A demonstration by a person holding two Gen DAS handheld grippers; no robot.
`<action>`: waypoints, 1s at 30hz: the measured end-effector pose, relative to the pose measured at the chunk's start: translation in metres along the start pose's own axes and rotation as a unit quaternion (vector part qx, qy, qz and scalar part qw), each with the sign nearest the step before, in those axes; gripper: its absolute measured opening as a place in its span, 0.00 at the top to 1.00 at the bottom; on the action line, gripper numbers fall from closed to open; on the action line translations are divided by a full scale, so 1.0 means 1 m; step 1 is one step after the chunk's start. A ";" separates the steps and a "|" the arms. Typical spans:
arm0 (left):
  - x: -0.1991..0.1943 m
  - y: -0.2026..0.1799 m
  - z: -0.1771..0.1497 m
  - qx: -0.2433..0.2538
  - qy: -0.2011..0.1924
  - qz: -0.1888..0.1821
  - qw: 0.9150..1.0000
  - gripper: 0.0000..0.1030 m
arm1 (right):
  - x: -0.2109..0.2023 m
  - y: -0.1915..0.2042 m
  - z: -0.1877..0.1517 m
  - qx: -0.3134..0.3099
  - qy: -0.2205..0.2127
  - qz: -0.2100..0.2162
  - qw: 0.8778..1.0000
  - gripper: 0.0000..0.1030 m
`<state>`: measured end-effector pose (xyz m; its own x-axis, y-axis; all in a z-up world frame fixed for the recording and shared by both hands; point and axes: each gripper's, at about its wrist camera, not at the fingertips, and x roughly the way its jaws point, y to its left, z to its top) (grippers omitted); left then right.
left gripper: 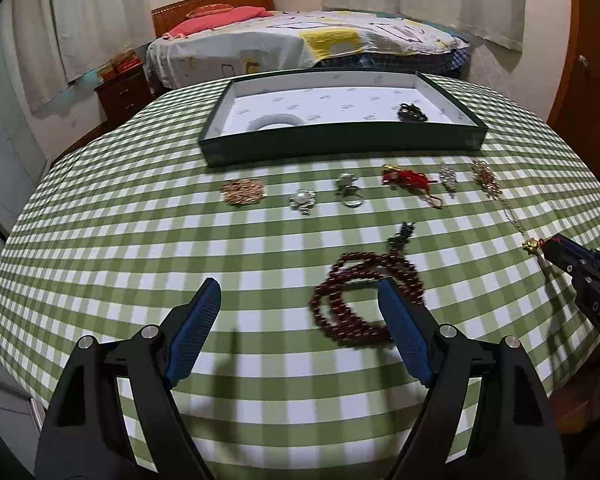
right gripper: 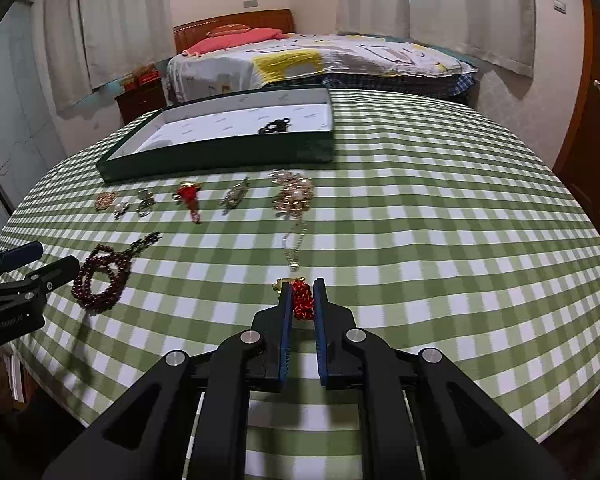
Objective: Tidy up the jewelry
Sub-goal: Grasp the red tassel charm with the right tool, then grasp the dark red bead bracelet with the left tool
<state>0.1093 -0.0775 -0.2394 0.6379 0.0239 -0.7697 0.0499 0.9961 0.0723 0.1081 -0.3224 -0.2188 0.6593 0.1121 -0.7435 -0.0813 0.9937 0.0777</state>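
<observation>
On a green-and-white checked tablecloth point(right gripper: 420, 200), the right gripper point(right gripper: 302, 300), low in the centre of its own view, is clamped on a red knotted cord charm point(right gripper: 301, 300) with a small gold bead point(right gripper: 281, 283) poking out at the upper left of the jaws. The left gripper point(left gripper: 300, 320) hangs with its jaws wide apart and nothing between them, its right finger just over a coiled dark red bead strand point(left gripper: 364, 300) in the lower middle of the left view. The green tray point(left gripper: 340, 142) sits at upper centre; the charm looks light, soft and floppy, so pinching the knot seems safest.
</observation>
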 end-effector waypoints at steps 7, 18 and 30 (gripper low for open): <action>0.006 -0.016 0.003 0.012 0.010 -0.005 1.000 0.23 | 0.000 -0.021 -0.001 0.037 0.002 0.005 0.999 0.89; 0.028 -0.035 0.002 0.026 0.023 -0.009 0.999 0.22 | 0.001 -0.025 -0.002 0.044 0.002 0.014 0.999 0.89; 0.023 -0.040 -0.004 0.044 0.009 -0.068 0.997 0.66 | 0.005 -0.024 -0.004 0.046 0.007 0.016 0.999 0.89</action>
<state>0.1186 -0.1160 -0.2622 0.6066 -0.1080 -0.7876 0.2017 0.9792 0.0210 0.1106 -0.3453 -0.2266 0.6473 0.1438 -0.7486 -0.0331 0.9864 0.1609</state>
